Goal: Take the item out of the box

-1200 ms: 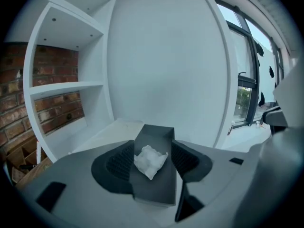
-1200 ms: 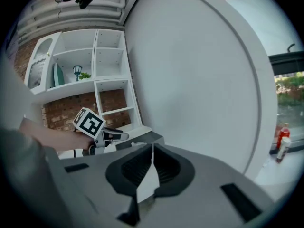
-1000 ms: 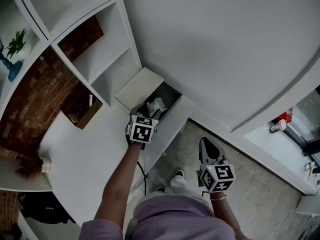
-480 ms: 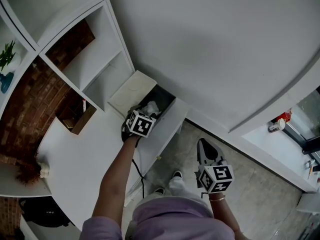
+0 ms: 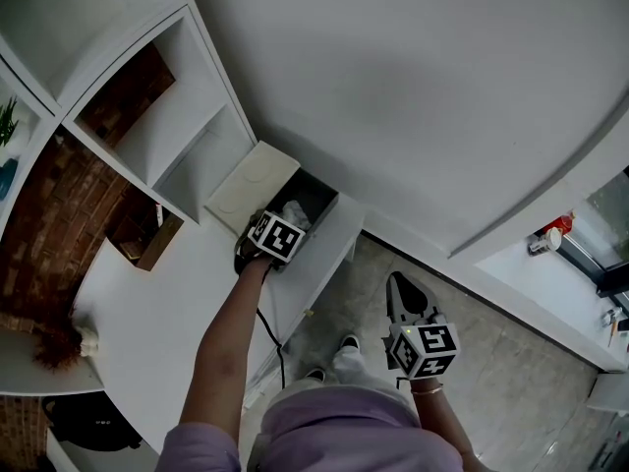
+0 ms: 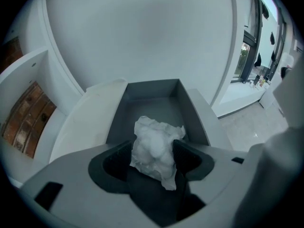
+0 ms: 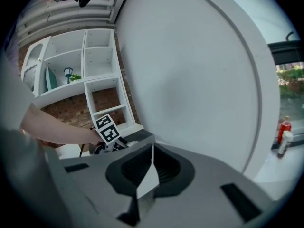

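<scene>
Reaching down into the open dark box (image 6: 153, 88) at the edge of the white bench (image 5: 167, 308), the left gripper (image 5: 284, 220) had its jaws spread wide, having just been opening. The crumpled white item (image 6: 156, 141) sat between them, inside the box. Neither pad seemed to press on it: one stood just beside the wad, the other showed a slim gap. The wad lay straight ahead of the jaws, lumpy, perhaps a little longer along the line the gripper pointed than across it. The right gripper (image 7: 151, 167) hung well apart over the floor, jaws together on nothing, so the left was far nearer. Closing on the wad looked like the move due.
</scene>
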